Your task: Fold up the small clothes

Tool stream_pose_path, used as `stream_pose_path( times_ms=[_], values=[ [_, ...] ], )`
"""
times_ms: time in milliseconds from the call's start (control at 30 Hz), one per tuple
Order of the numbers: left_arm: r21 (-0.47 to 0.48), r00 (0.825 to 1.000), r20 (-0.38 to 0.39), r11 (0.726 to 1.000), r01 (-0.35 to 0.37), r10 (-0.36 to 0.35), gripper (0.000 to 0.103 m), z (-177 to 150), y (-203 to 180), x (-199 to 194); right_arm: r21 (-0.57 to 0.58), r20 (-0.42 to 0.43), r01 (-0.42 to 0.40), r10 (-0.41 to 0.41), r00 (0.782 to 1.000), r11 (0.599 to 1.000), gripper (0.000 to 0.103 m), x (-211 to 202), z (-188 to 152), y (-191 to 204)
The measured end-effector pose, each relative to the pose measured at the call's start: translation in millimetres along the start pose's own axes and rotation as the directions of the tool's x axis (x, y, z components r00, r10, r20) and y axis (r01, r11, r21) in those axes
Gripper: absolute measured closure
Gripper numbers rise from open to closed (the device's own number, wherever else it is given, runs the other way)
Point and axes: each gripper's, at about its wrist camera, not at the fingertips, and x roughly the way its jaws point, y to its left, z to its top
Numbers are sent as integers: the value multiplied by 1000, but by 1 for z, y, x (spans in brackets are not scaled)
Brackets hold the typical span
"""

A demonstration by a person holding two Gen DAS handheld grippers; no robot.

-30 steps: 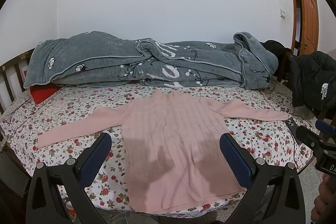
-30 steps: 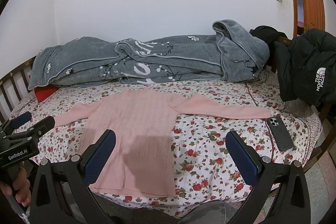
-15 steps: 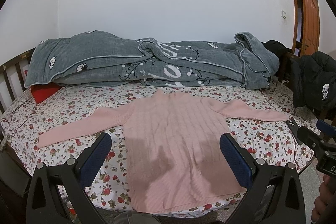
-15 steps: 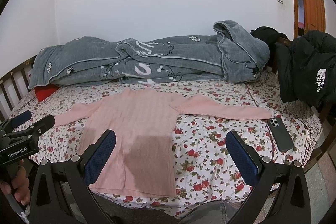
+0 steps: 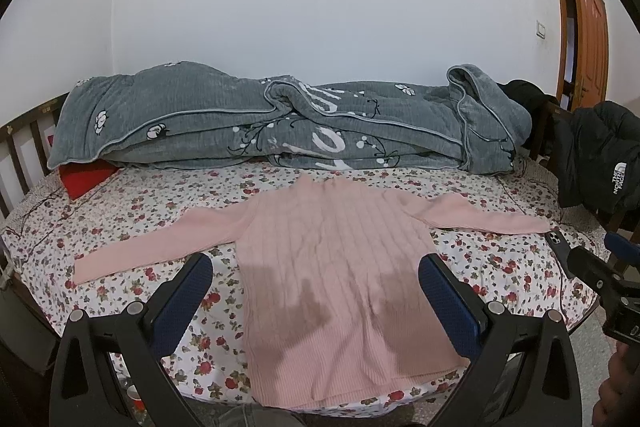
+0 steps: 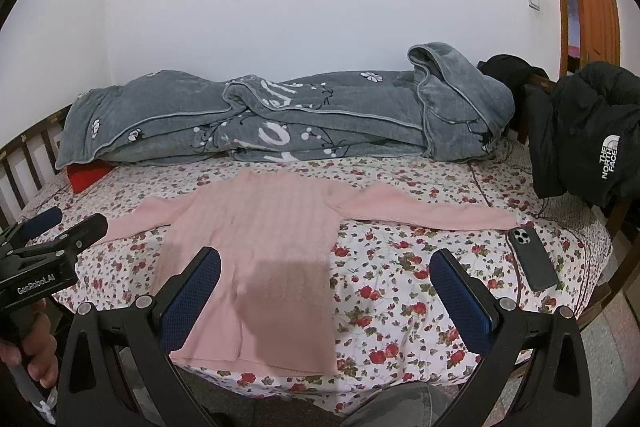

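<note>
Two grippers, left gripper and right gripper, both spread wide, empty, hover near pink sweater; sleeves stretch left-right, hem nearest, left gripper closer.

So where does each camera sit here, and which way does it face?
Left wrist: on the left gripper, facing the pink sweater squarely; right gripper at the right edge.
Right wrist: on the right gripper, further right, facing sweater and phone; left gripper at the left edge.
Shared: sweater, grey quilt, black jacket.
</note>
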Motion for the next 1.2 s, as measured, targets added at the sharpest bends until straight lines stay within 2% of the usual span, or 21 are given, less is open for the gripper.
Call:
stream_pose_path(
  times_ms=[433,533,667,833,967,1067,1200],
  values=[
    [6,1000,11,1000,19,-20,0,0,1,3,-17,2,20,-20,1000,1000,0,0,0,8],
    [6,1000,11,1000,8,-8,0,-3,8,12,-25,-7,69,-69,998,997,0,6,-1,12],
    [-25,1000,-24,1000,-16,15,0,-13,27,35,-5,-8,75,-75,997,997,0,17,-5,9],
    [-110,996,-77,993,-51,43,0,-40,78,75,-1,11,63,-63,998,998,0,32,-18,3],
    [-222,983,-180,971,-88,48,0,-67,137,120,-34,-7,83,-83,997,996,0,54,-28,5],
    [-290,967,-236,944,-159,90,3,-86,184,146,-23,-30,98,-99,995,995,0,75,-38,5],
    [-412,962,-257,890,-195,92,5,-108,250,163,14,-77,-11,12,997,1000,0,103,-50,9]
  ],
)
